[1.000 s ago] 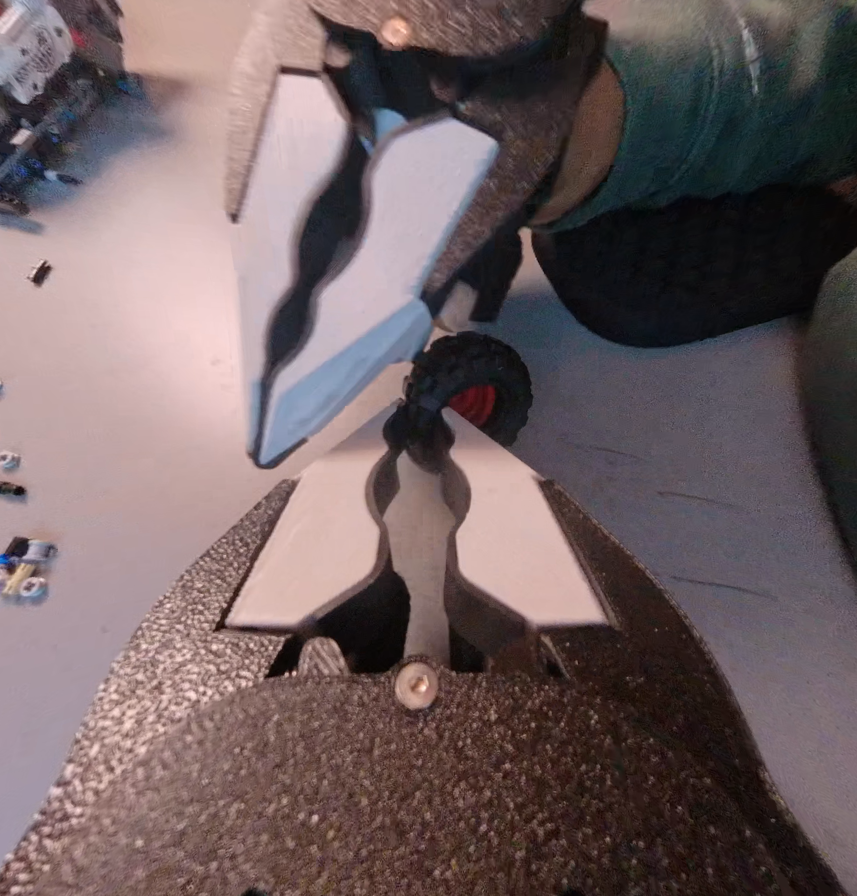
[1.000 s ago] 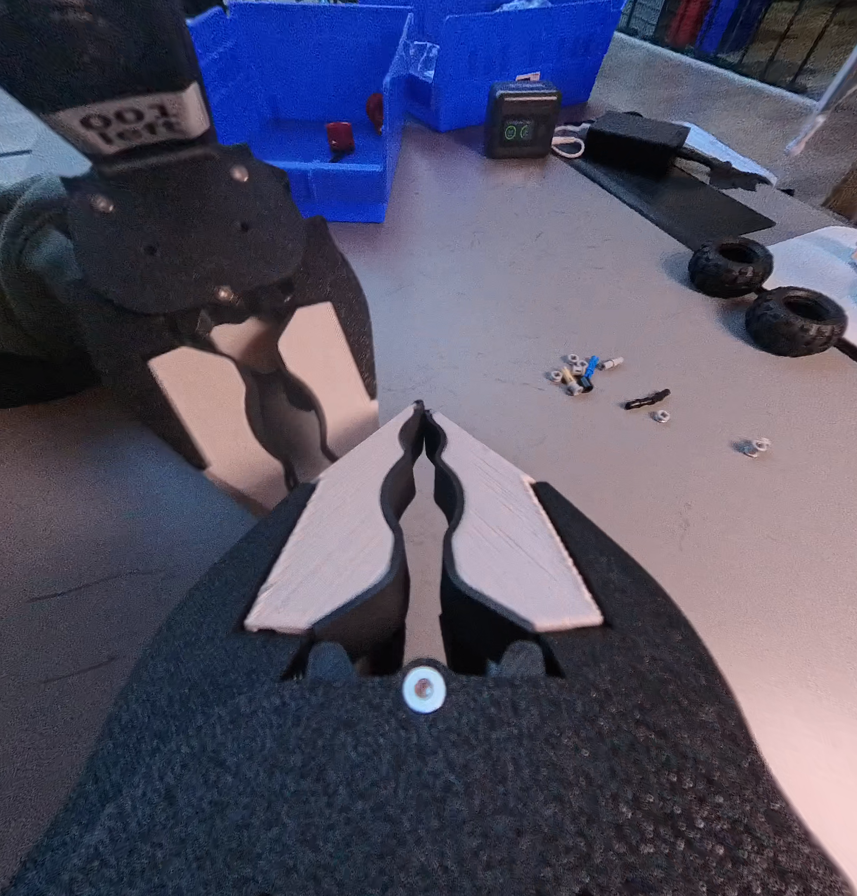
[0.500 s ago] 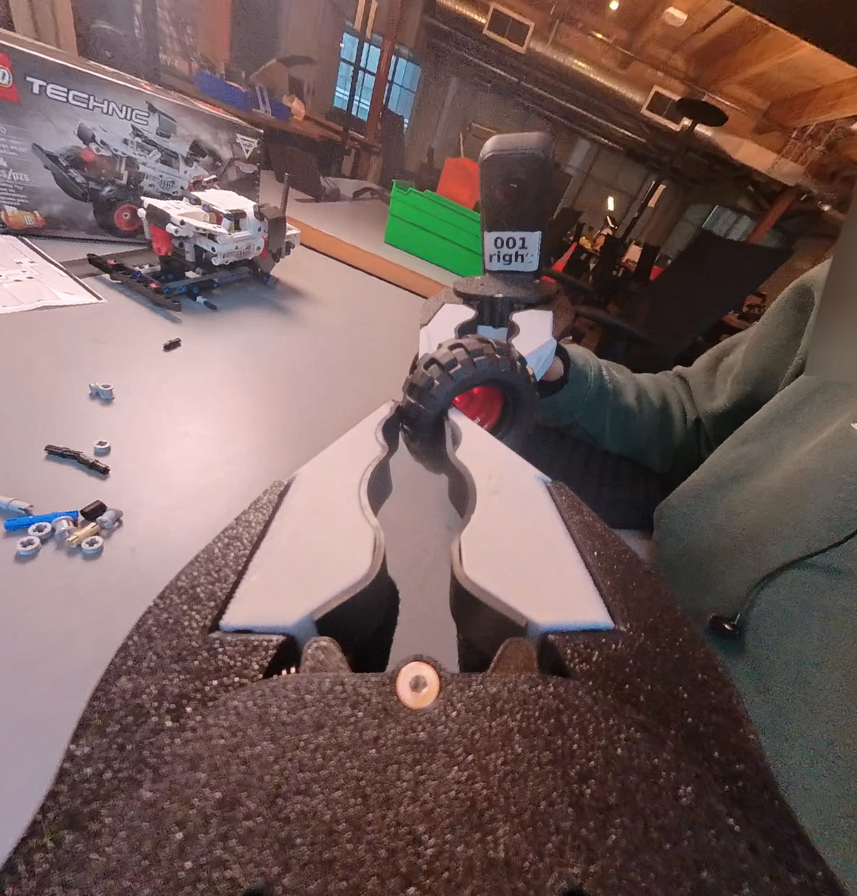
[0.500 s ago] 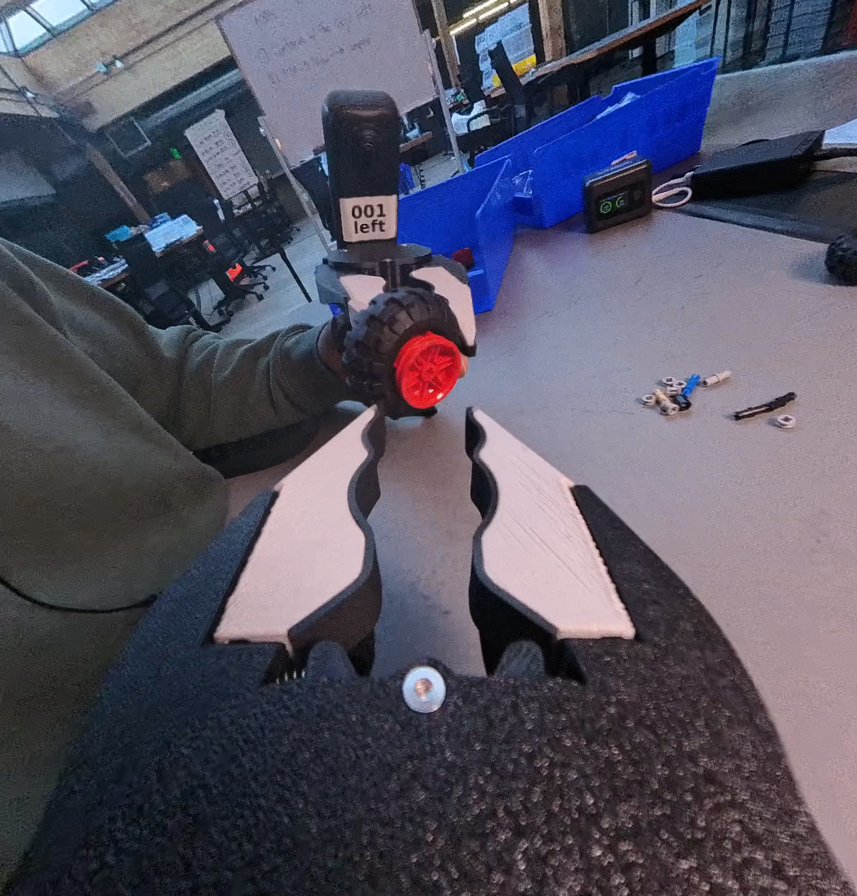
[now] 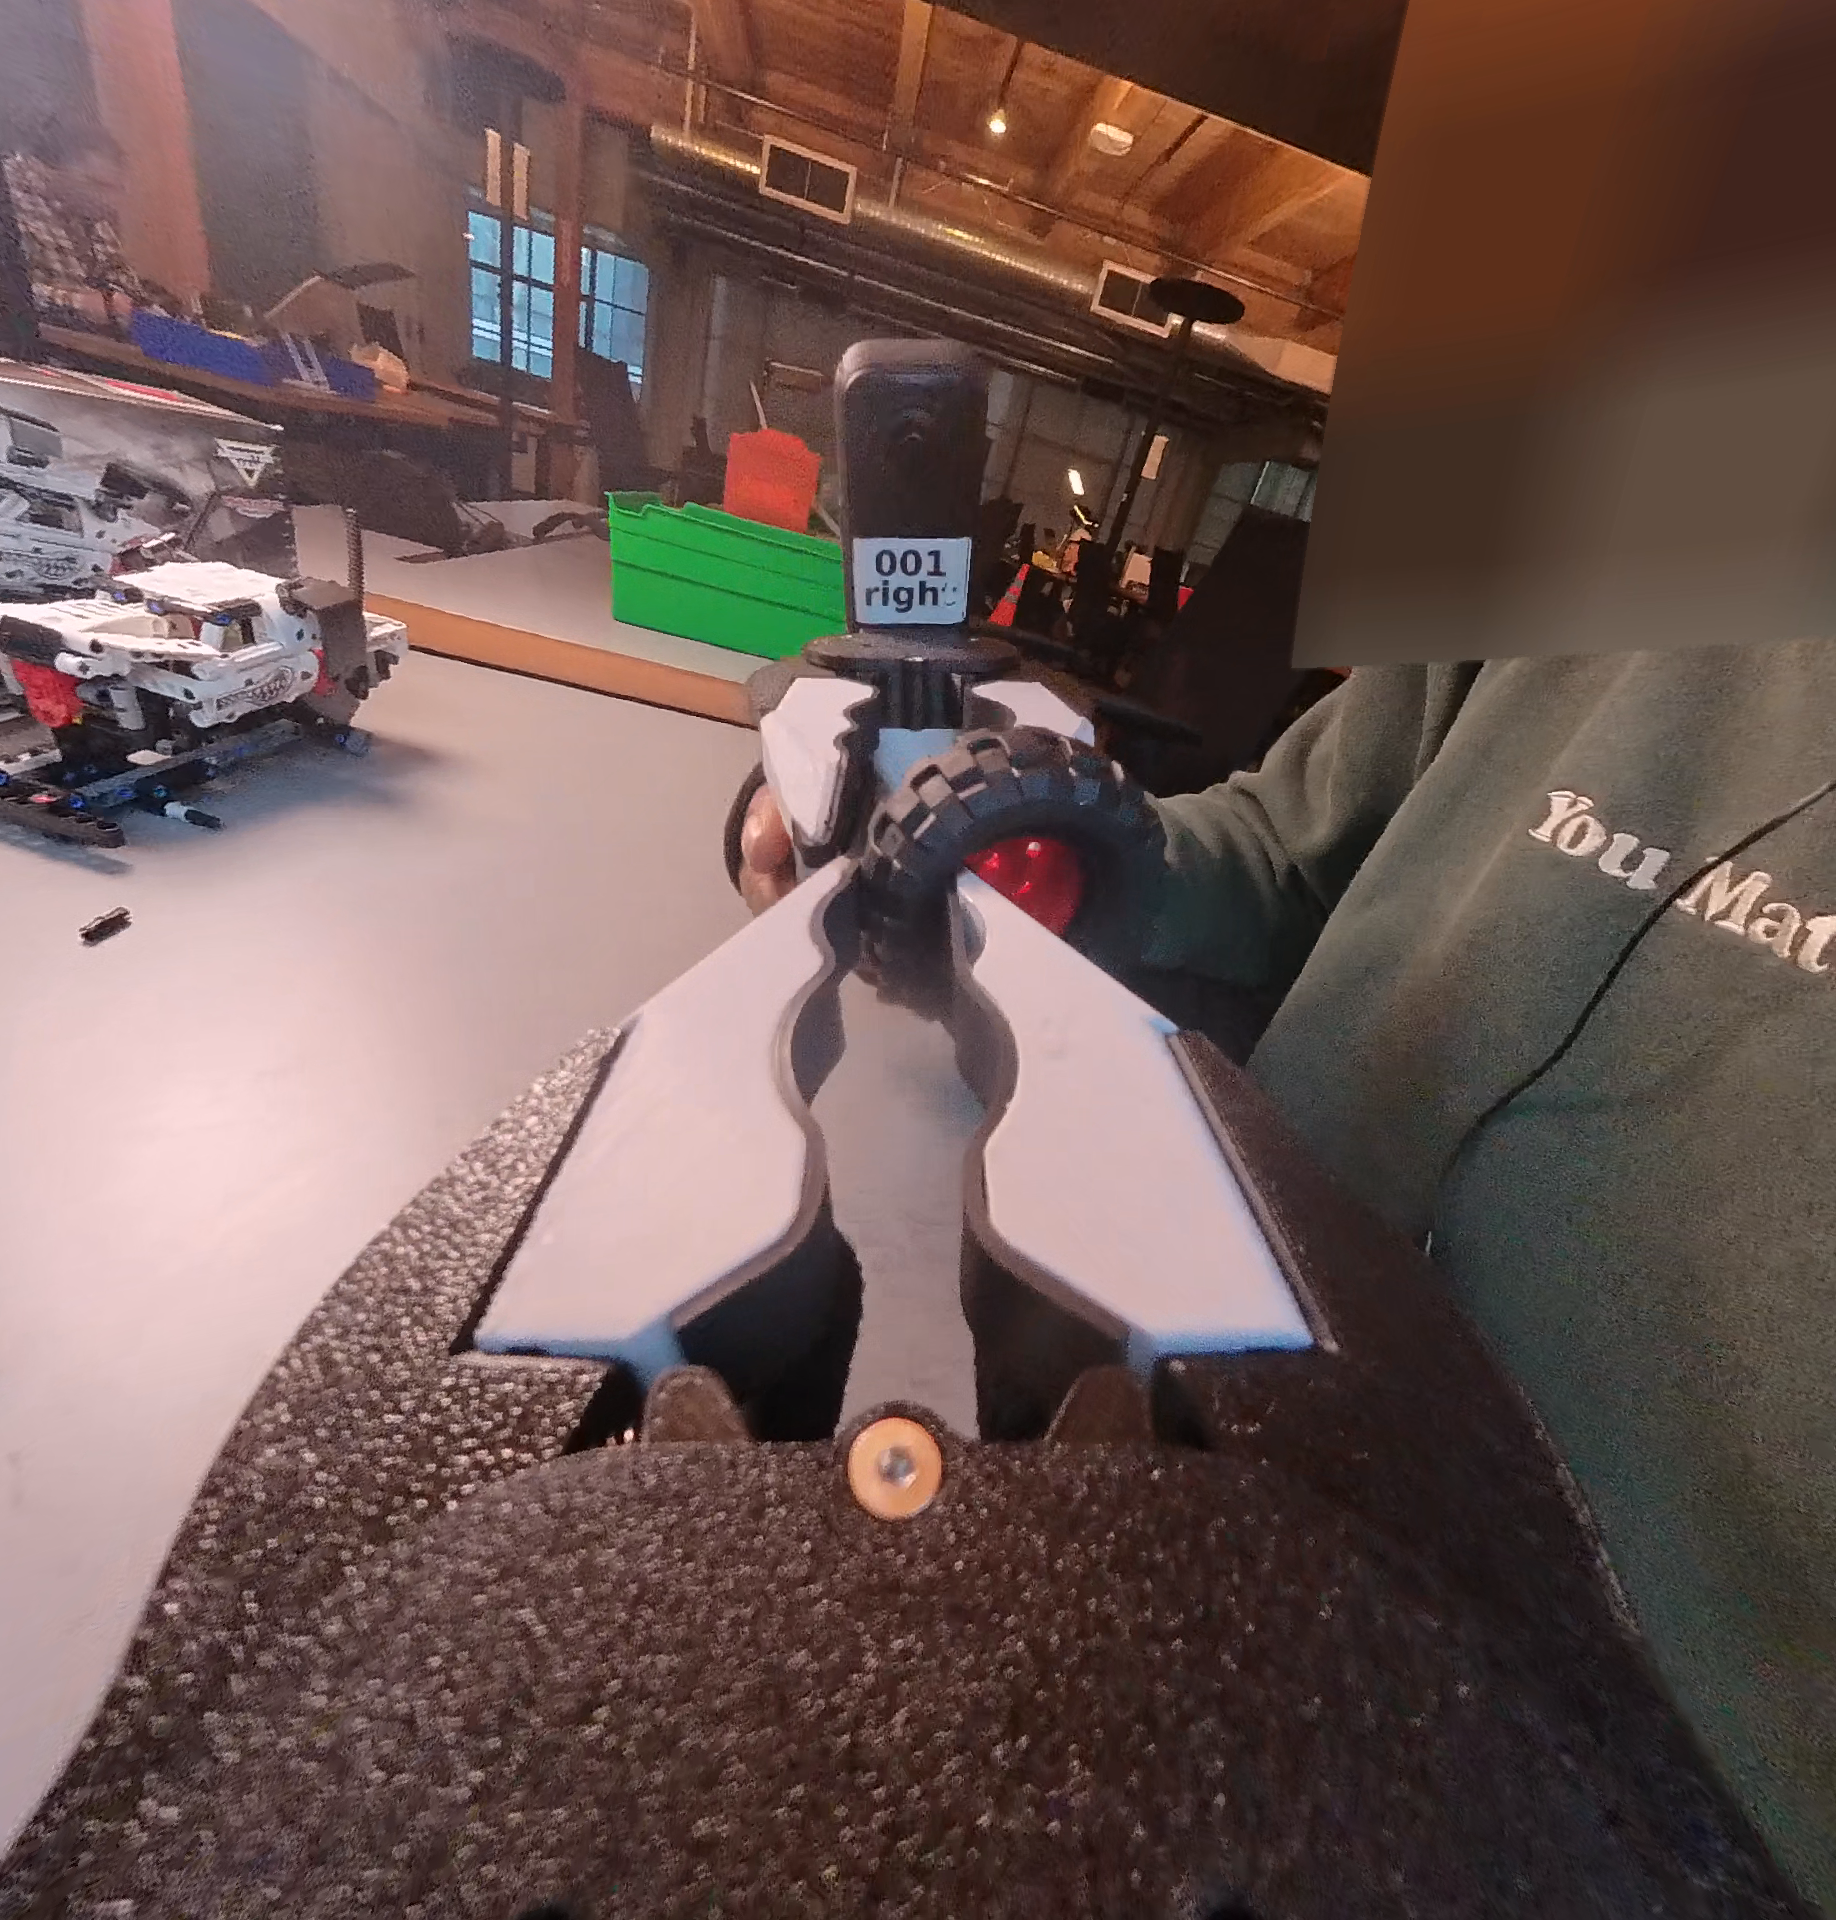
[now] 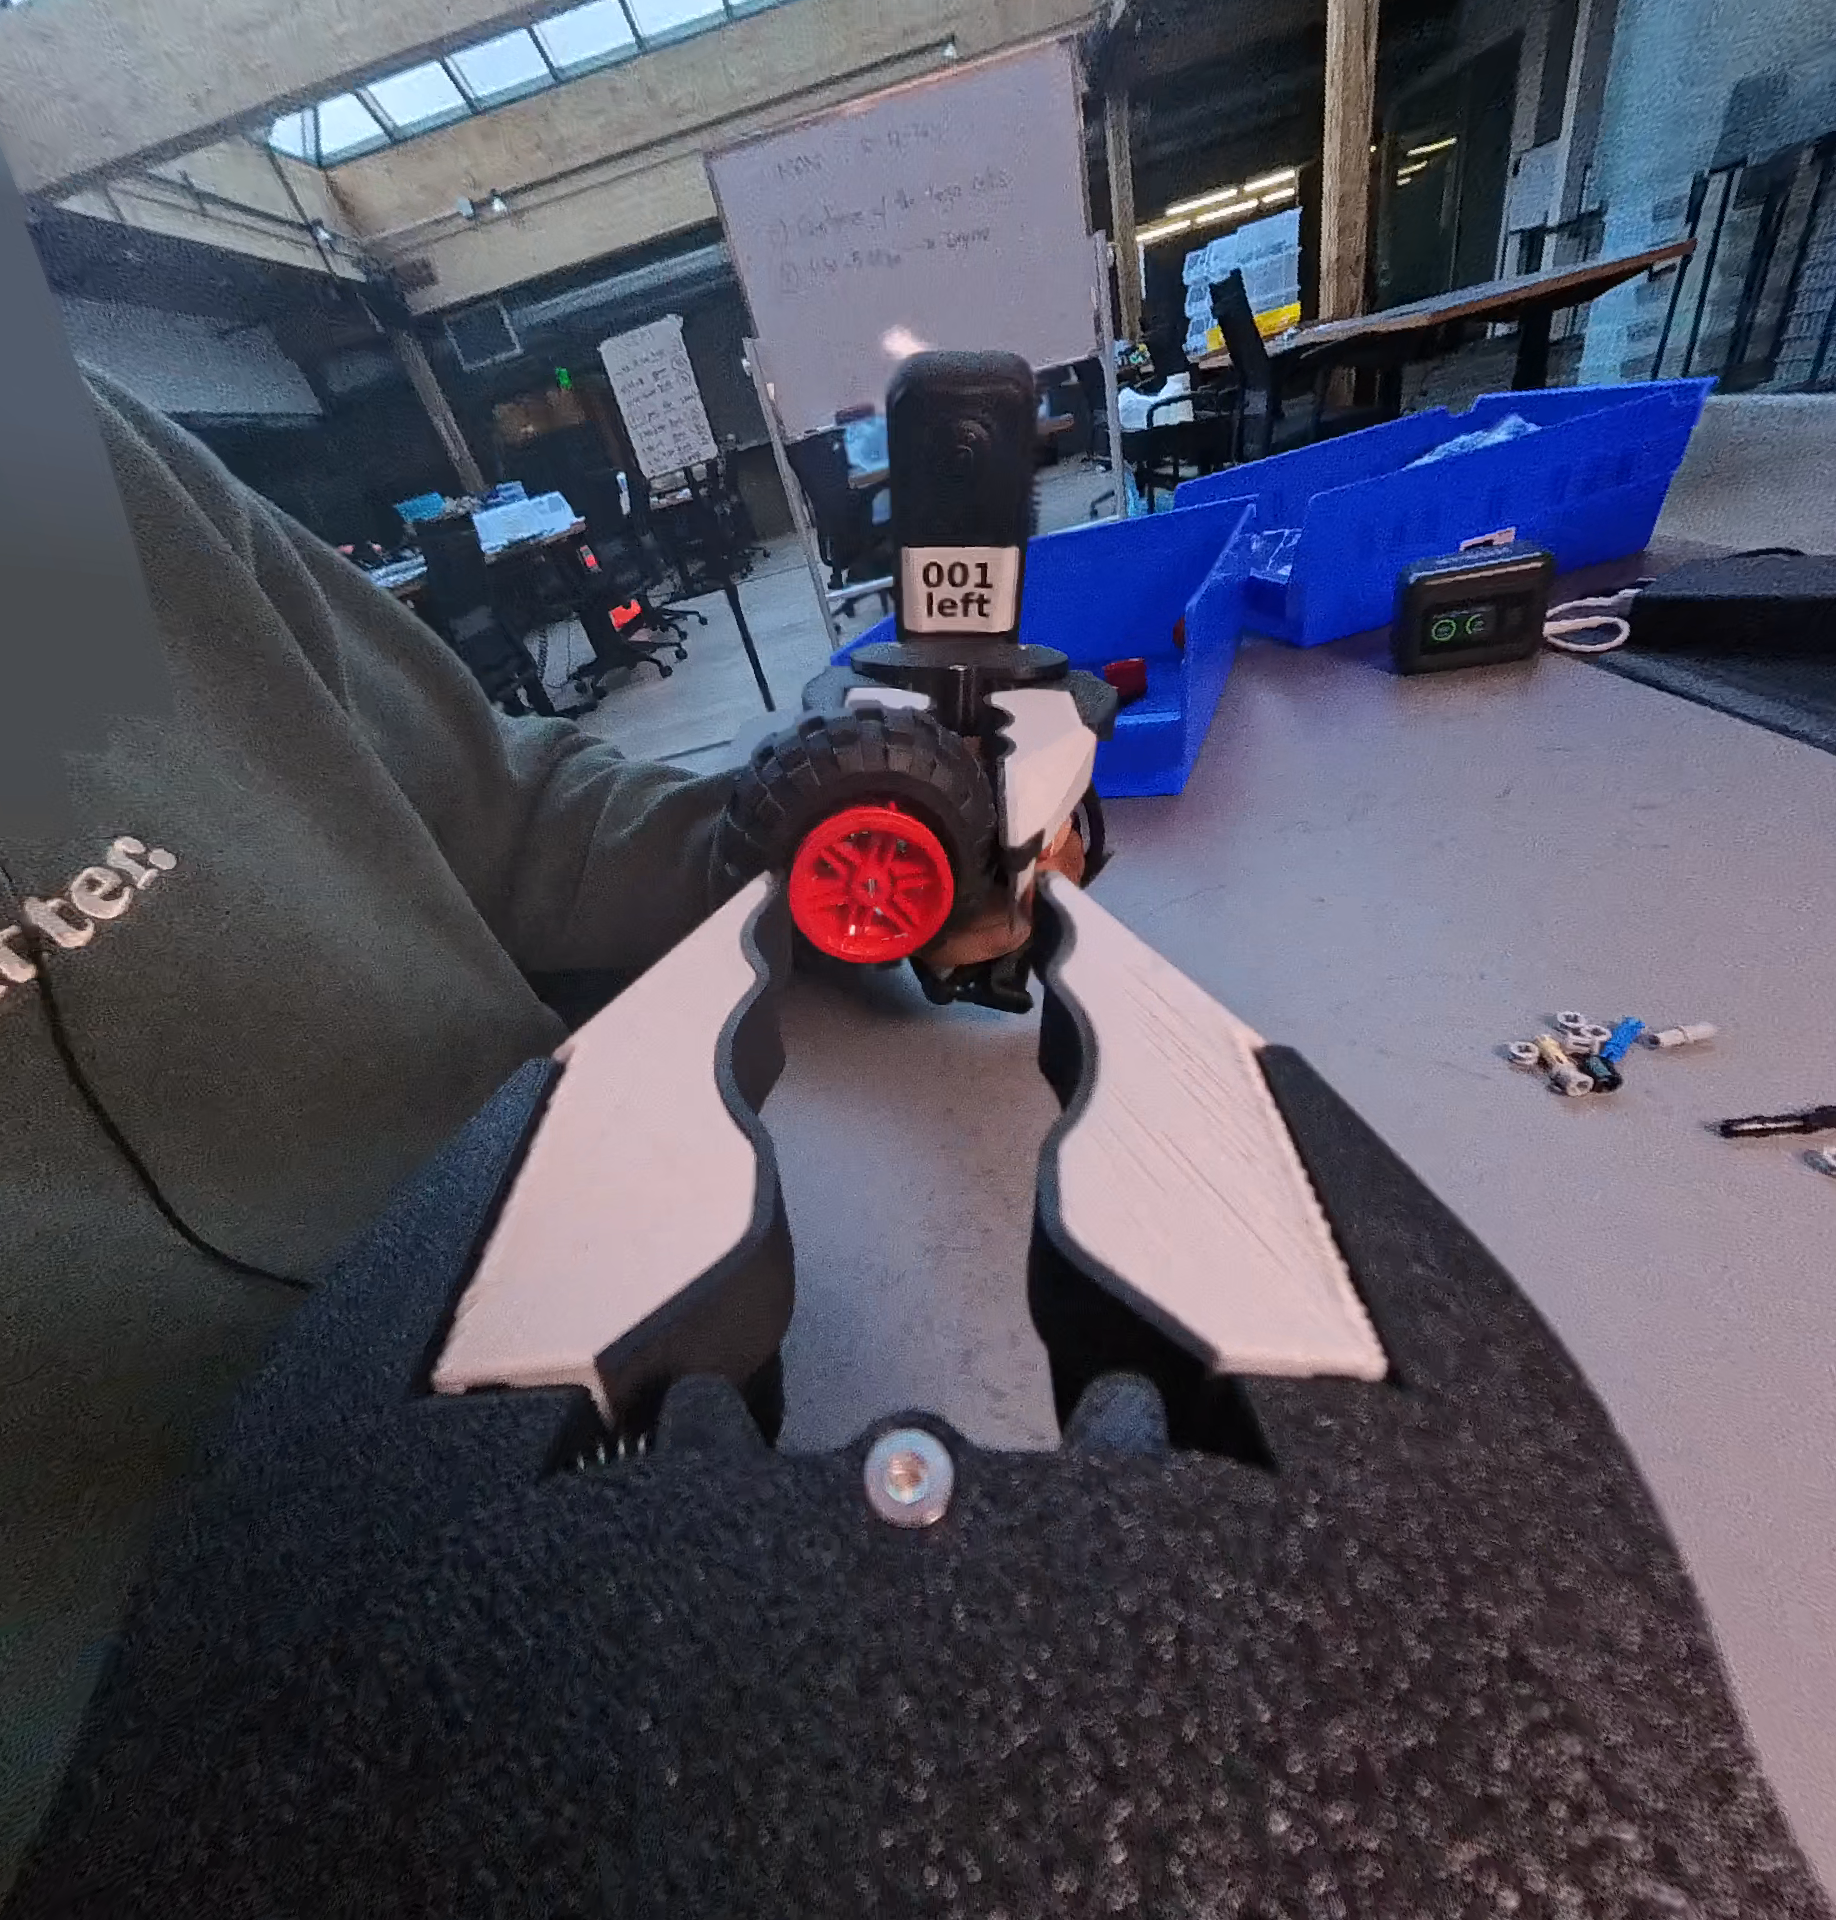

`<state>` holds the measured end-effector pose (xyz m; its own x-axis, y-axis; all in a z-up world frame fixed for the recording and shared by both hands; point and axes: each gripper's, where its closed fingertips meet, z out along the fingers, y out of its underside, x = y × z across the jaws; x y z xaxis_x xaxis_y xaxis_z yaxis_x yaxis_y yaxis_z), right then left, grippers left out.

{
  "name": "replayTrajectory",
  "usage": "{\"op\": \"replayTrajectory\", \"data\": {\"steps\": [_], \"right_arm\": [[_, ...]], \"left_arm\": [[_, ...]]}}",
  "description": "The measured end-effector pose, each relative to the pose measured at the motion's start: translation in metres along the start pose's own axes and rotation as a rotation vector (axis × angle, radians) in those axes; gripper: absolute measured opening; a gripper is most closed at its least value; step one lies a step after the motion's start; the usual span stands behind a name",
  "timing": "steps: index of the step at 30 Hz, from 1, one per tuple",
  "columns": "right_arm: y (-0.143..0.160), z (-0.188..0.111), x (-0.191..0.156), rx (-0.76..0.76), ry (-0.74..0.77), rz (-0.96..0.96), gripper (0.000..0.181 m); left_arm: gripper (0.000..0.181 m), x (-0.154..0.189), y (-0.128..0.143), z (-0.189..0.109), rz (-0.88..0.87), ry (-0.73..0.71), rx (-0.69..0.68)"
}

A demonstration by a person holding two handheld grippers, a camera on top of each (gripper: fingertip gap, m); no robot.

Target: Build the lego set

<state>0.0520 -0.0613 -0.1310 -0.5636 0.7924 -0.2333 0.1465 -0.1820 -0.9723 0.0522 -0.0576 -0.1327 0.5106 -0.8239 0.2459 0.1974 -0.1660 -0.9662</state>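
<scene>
A large workshop hall lies behind the grey table (image 5: 218, 1039), under a wooden plank ceiling (image 5: 1101, 177) with silver ducts (image 5: 893, 218), white vents and small lamps lit. Blue-paned windows (image 5: 555, 301) sit in the far wall beside a dark post. A green bin (image 5: 722, 577) stands on a farther table. In the right wrist view a whiteboard (image 6: 903, 229) on a stand rises mid-room, a paper flip chart (image 6: 659, 395) beside it, skylights (image 6: 540, 73) above, black office chairs and desks (image 6: 540, 592) behind, and blue bins (image 6: 1433, 530) on the table's far edge
</scene>
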Motion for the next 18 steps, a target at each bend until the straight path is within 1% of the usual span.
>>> {"op": "replayTrajectory", "data": {"steps": [2,3,4,8,10,12,14,18], "right_arm": [[-0.001,0.0,-0.006,0.001,-0.016,-0.034,0.047],[0.0,0.001,-0.01,0.0,-0.032,-0.049,0.044],[-0.001,0.001,-0.014,0.005,-0.051,-0.065,0.036],[0.002,0.003,-0.014,-0.007,-0.016,-0.128,0.033],[0.007,0.004,-0.008,-0.047,0.029,-0.15,0.03],[0.013,0.005,0.004,-0.103,0.115,-0.202,0.028],[0.012,0.005,0.012,-0.091,0.148,-0.144,0.028],[0.002,-0.002,0.019,0.022,0.068,0.115,0.027]], "left_arm": [[0.012,0.005,0.0,0.002,-0.002,0.026,-0.002],[0.012,0.007,0.0,0.002,-0.003,0.033,-0.004],[0.012,0.007,0.0,0.002,-0.013,0.035,-0.003],[0.013,0.002,0.004,0.001,-0.043,0.009,-0.014],[0.012,-0.007,0.009,0.0,-0.044,-0.049,-0.044],[0.013,-0.02,0.013,-0.002,-0.025,-0.144,-0.076],[0.013,-0.027,0.011,-0.003,0.024,-0.221,-0.093],[0.012,-0.034,0.004,-0.002,0.275,-0.386,-0.187]]}}
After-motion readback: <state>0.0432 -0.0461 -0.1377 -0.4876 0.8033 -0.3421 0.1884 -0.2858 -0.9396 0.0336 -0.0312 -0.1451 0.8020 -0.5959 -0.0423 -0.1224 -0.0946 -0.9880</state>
